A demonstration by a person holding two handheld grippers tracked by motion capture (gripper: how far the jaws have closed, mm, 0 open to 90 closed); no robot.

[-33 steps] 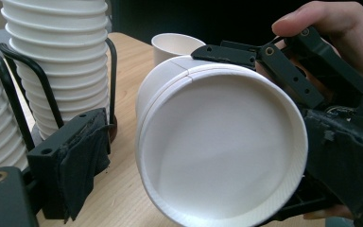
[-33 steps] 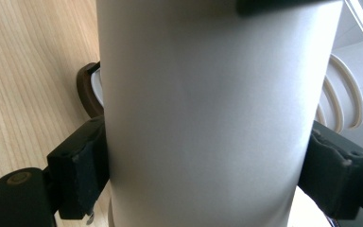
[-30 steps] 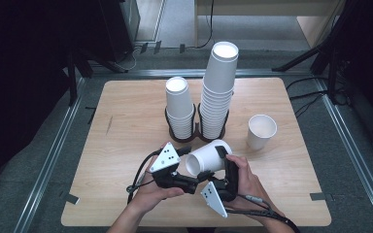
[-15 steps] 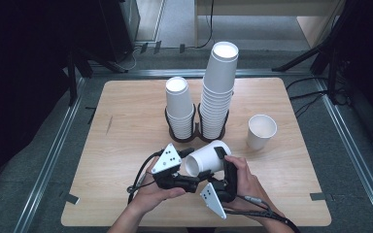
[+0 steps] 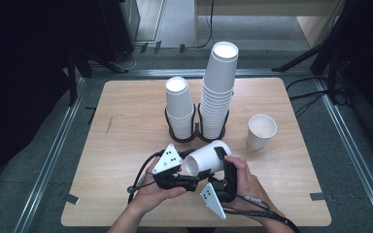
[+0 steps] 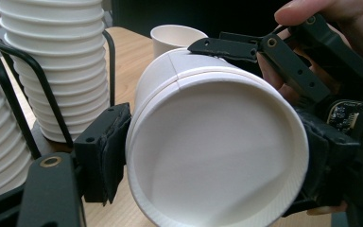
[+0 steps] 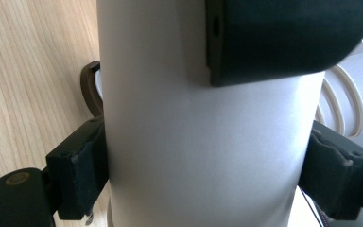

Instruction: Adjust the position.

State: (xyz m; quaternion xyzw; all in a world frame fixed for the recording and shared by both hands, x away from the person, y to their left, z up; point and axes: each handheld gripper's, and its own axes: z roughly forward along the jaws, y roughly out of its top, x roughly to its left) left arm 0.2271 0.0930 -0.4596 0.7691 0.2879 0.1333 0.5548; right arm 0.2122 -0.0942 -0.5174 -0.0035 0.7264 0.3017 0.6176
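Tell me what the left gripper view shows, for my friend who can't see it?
A white paper cup lies sideways, its open mouth facing the camera, pinched between the left gripper pads. Two cup stacks in black wire holders stand behind, beside a single upright cup.

Wooden table: 2 cup stacks in black wire holder, 1 loose cup at right.

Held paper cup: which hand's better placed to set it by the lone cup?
Right, probably. The right gripper clamps the paper cup by its body, and the lone cup stands on that hand's side. The left gripper has just been closing its jaws on the rim end.
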